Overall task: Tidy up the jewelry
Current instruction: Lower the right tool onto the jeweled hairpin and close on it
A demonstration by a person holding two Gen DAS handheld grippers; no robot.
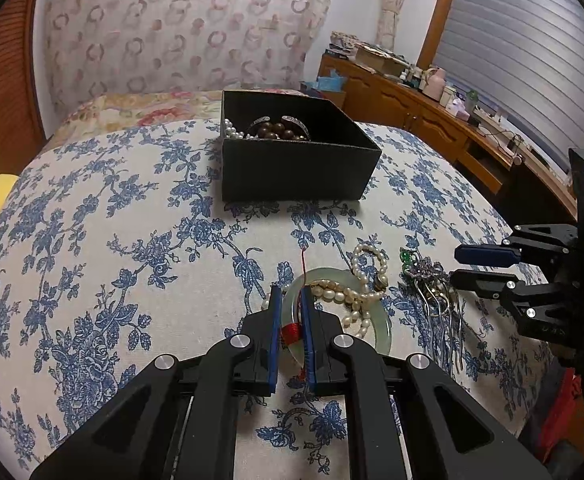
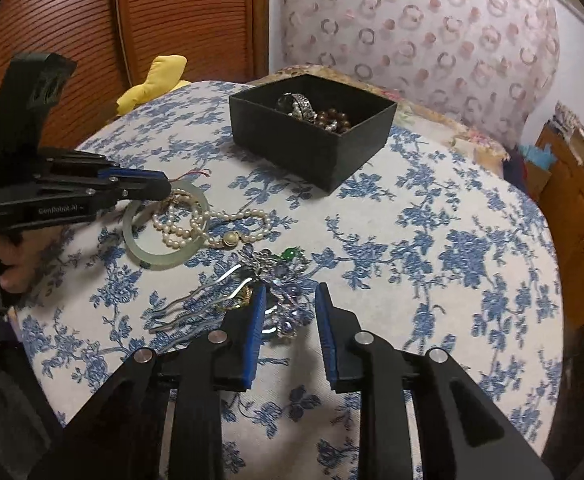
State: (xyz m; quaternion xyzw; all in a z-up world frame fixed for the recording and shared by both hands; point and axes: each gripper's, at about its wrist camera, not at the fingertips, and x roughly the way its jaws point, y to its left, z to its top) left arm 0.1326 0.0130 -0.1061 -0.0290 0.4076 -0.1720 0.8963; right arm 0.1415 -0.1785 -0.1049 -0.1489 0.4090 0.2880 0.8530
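Observation:
A pale green jade bangle with a red thread wrap lies on the floral cloth, a pearl necklace draped across it. My left gripper is shut on the bangle at its red-wrapped part. A jewelled hair comb with metal prongs lies beside them. My right gripper is open, its jaws either side of the comb's jewelled head. A black box farther back holds brown beads, pearls and a silver bracelet.
The jewelry lies on a bed with a blue floral cloth. A yellow cushion sits at its far left edge. A wooden dresser with clutter stands to the right. A patterned headboard is behind the box.

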